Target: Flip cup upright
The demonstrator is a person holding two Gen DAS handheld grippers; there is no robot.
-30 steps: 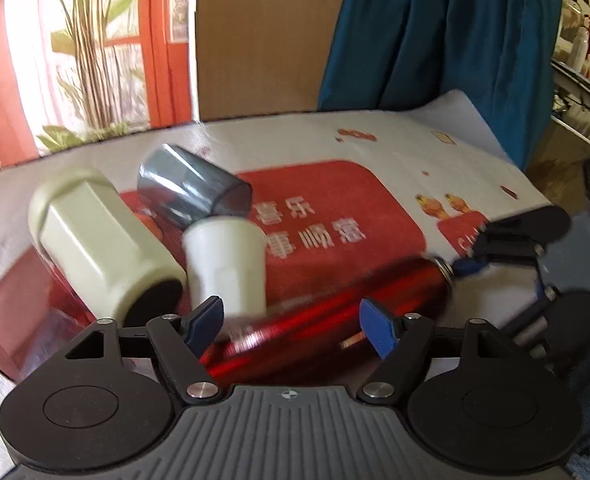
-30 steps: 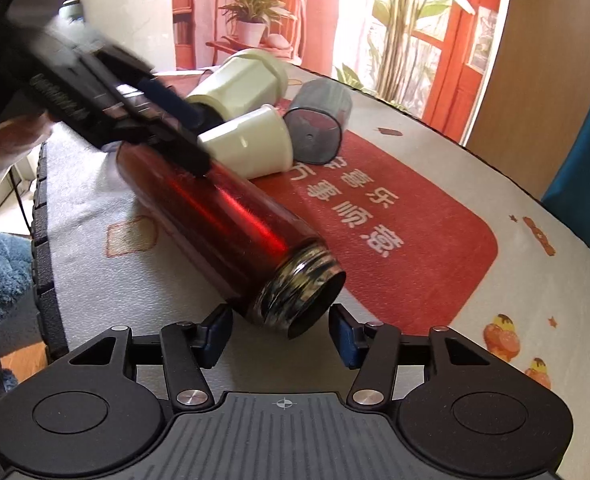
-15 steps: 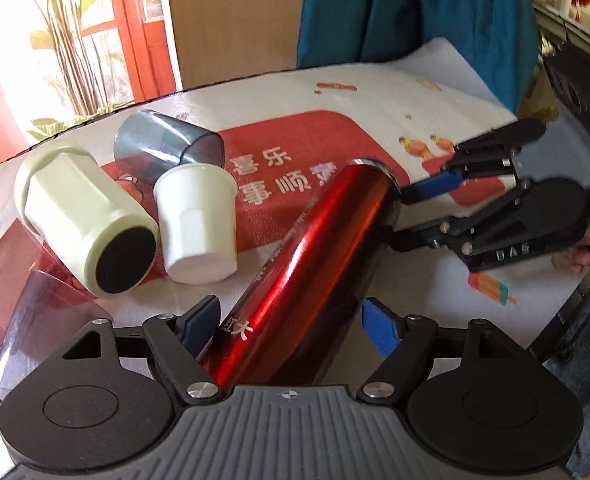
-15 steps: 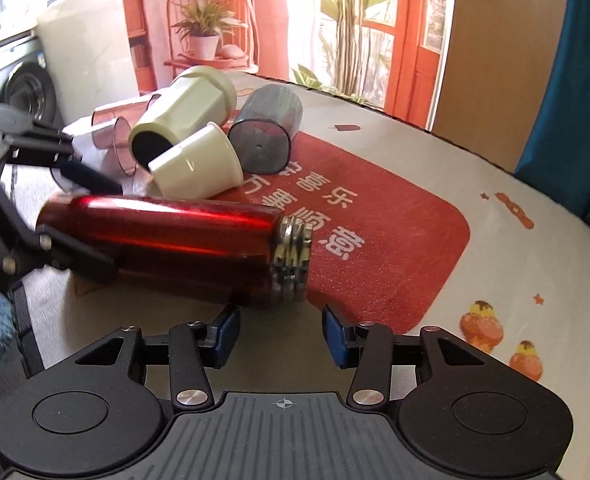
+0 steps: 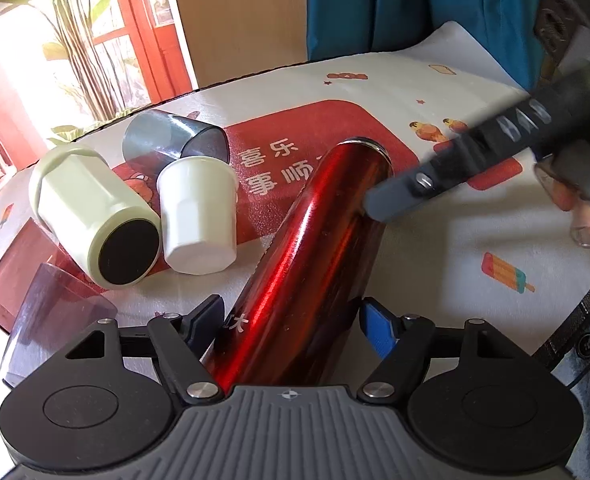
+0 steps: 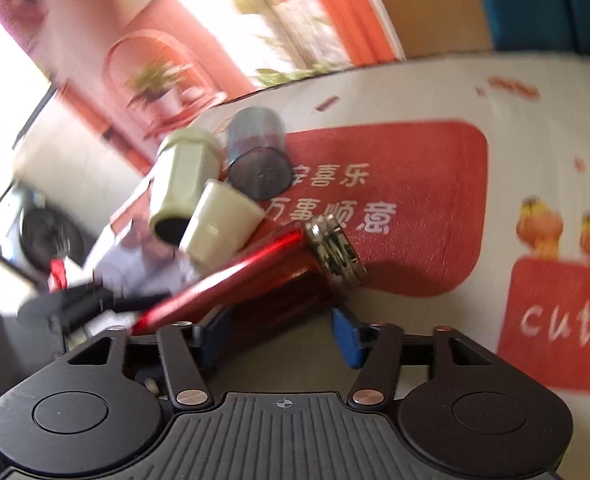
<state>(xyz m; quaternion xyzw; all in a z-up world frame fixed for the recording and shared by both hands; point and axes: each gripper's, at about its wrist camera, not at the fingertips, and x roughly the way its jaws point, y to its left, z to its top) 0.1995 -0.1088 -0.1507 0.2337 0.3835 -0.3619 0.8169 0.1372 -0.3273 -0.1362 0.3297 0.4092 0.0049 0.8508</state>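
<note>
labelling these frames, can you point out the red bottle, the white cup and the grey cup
red bottle (image 5: pixel 295 264), left wrist view, on its shiny side, mid-body.
white cup (image 5: pixel 197 204), left wrist view, on its outer wall.
grey cup (image 5: pixel 155 136), left wrist view, on its translucent side wall.

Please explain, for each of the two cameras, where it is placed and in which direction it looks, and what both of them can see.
Left wrist: sits on the left gripper, low, looking along the red bottle toward its steel mouth; the right gripper and a hand show.
Right wrist: sits on the right gripper, blurred, tilted, facing the bottle's side near the mouth; the left gripper shows.
Shared: bottle, white cup, green cup, grey cup, tablecloth.
</note>
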